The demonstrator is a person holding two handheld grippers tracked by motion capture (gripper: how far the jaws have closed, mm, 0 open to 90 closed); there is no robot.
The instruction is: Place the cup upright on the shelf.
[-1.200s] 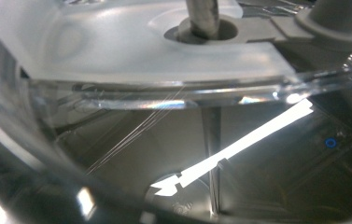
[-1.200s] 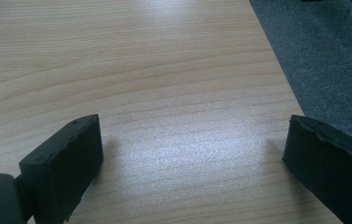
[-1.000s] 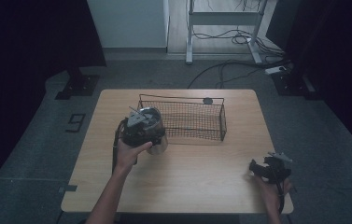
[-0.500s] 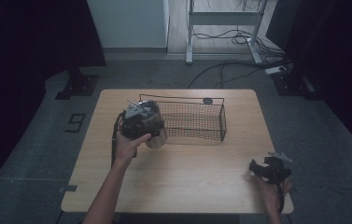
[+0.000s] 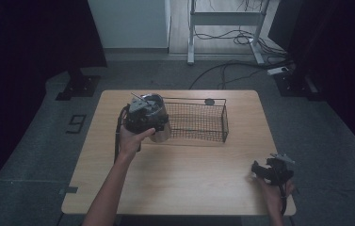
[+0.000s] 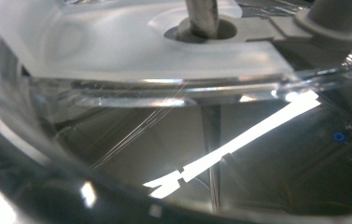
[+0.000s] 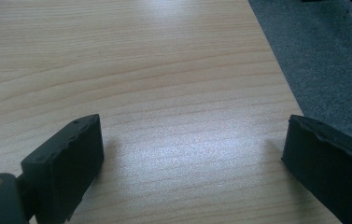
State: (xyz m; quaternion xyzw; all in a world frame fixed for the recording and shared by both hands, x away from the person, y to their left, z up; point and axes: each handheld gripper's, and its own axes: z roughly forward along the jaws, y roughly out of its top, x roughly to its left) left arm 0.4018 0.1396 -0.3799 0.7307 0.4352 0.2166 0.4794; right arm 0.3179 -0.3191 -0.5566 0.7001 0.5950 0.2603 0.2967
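Wooden surface [image 5: 180,179] is seen on grey carpet, with a black wire basket [image 5: 198,122] set toward its far side. Left tongs [image 5: 142,117] are held at the basket's left end, against a clear glass-like container [image 5: 158,127] that looks lifted off the wood. In the left gripper view, transparent curved material [image 6: 164,116] is pressed up to the lens; the jaws are hidden, so grip state can't be told. Right tongs [image 7: 192,154] are parked at the near right corner, jaws spread wide, nothing between them.
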